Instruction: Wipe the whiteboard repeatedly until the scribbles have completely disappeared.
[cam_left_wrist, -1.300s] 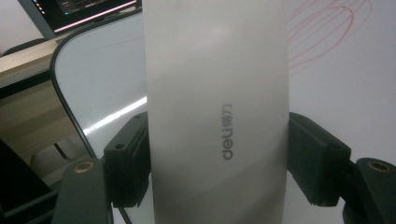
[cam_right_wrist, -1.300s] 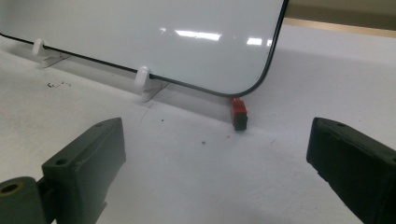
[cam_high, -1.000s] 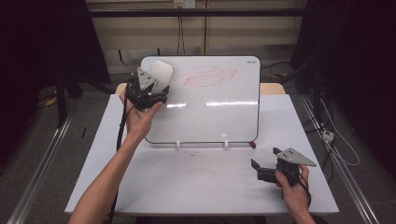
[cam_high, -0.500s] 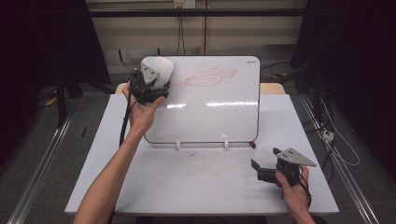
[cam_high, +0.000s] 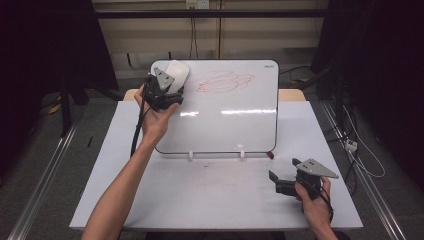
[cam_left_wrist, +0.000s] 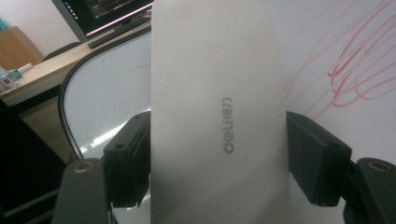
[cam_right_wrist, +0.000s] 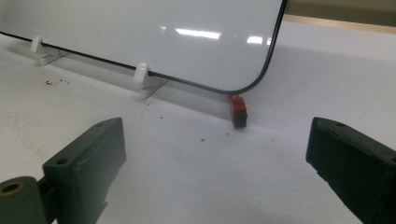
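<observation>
Jaws' grip faces behind eraser (cam_left_wrist: 217, 116)

A white eraser (cam_left_wrist: 217, 116), oblong with rounded ends and marked "deli" in grey letters on its back, is clamped across its width between the two black pads of the left tongs (cam_high: 167, 90). It is held flat against the upper left corner of the whiteboard (cam_high: 225, 125), just beside a tangle of red scribbles (cam_high: 222, 82). The whiteboard, white with a thin dark rim, is propped at a tilt on small white feet on the worktop (cam_high: 200, 195).
</observation>
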